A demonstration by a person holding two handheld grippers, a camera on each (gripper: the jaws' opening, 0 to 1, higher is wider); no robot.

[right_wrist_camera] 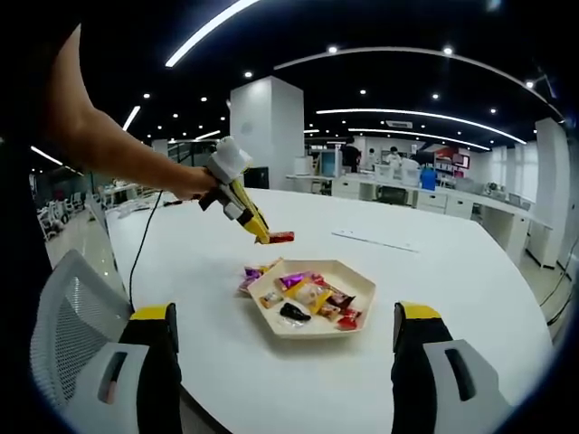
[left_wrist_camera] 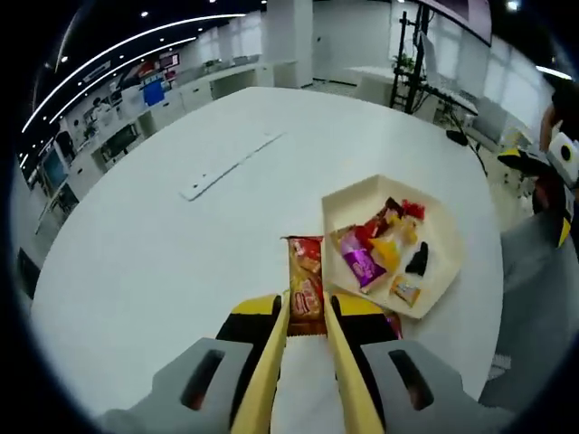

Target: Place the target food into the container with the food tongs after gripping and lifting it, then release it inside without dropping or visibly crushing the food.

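Your left gripper (right_wrist_camera: 261,233) pinches the red snack (left_wrist_camera: 306,285) in the air, just short of the tray (left_wrist_camera: 452,237). Loosen early and it drops outside. Right gripper (right_wrist_camera: 282,336) is spread wide.

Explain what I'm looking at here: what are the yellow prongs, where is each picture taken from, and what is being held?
A person holds a two-jaw gripper in each hand, each carrying a camera. The left gripper view looks along the left gripper, whose yellow tongs pinch a red snack packet above the white table. The right gripper view looks across the table: the right gripper is open and empty. Ahead sits a beige hexagonal tray of assorted wrapped snacks, with a few more packets beside it.
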